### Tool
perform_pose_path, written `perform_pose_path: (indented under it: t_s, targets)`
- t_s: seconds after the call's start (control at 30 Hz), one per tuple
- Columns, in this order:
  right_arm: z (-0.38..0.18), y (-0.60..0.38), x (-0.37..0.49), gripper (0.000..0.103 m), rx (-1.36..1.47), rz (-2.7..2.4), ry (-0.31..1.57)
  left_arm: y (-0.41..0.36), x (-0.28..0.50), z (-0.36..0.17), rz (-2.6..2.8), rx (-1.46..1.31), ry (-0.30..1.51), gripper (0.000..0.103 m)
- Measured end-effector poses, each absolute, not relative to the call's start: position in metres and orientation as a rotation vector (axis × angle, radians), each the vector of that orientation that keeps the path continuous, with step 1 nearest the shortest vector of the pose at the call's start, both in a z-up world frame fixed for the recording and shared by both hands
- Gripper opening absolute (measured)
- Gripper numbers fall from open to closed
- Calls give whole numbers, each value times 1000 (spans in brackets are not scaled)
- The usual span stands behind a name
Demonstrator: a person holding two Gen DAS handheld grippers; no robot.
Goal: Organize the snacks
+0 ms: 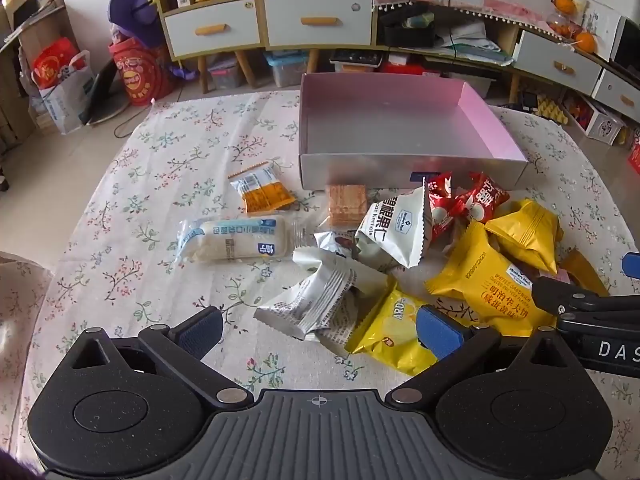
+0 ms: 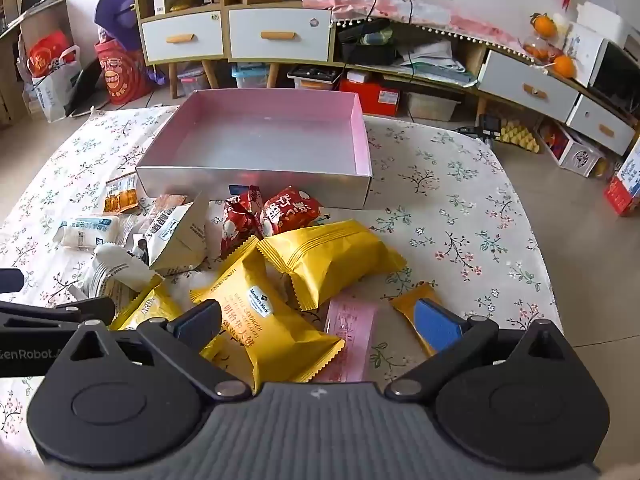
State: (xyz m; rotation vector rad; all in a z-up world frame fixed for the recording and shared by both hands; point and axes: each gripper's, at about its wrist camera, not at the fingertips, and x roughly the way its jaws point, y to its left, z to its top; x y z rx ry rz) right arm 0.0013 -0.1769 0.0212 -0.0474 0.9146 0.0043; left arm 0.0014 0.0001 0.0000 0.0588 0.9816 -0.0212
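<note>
Left tool (image 1: 320, 330): jaws wide, holding nothing, hovering over the near edge of the snack heap; a grey packet (image 1: 316, 300) and a yellow chip bag (image 1: 394, 330) lie between and just beyond its fingers

Right tool (image 2: 320, 322): jaws wide, holding nothing, above the near right part of the heap; a yellow waffle pack (image 2: 260, 328) and a pink strip (image 2: 352, 340) lie between its fingers, and a small orange packet (image 2: 412, 304) sits under the right finger

Box (image 1: 400, 128): open, pink inside, silver outer wall, nothing in it; stands on the far middle of the tabletop (image 1: 160, 160), which has a floral cloth

Snacks, all on the tabletop outside the box, near side of it:
- two red packets (image 2: 276, 212) just beside the box's near wall
- white kernel bag (image 1: 396, 228), standing tilted, left of the red packets
- brown wafer block (image 1: 346, 202) touching the box's near wall
- second yellow pack (image 2: 332, 260), far side of the waffle pack, overlapping it
- white bread roll pack (image 1: 236, 240), left of the heap, apart from it
- orange-and-white sachet (image 1: 262, 194), far side of the roll, near the box's left corner

Background: drawer cabinets (image 1: 264, 24) and a low shelf along the far wall, red bags (image 1: 138, 70) on the floor at far left
</note>
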Motion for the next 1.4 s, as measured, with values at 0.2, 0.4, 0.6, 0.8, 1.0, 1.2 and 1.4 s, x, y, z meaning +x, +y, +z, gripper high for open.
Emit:
perform_pose_path:
  t_s: [0.2,0.4,0.6,0.8,1.0,1.2,1.4]
  targets:
    - [26,-179,-1,103,-21,4,902,0,-2,2,-22,52,961,103]
    - [24,-181,3,103,-15,22,915,1,-5,4,-15,48,954,103]
    - [25,-178,2,103,-23,8,912,1,-4,4,-13,46,956,103]
    - [25,-177,3,103,-21,2,916,4,-5,5,-13,40,953,103]
    - [26,-176,3,103,-18,13,915,3,-4,10,-29,21,953,103]
    - [36,-181,2,103,20,18,889,4,-7,12,-23,18,943,103]
    - [33,-182,4,103,17,-3,890,6,-7,11,-18,16,942,103]
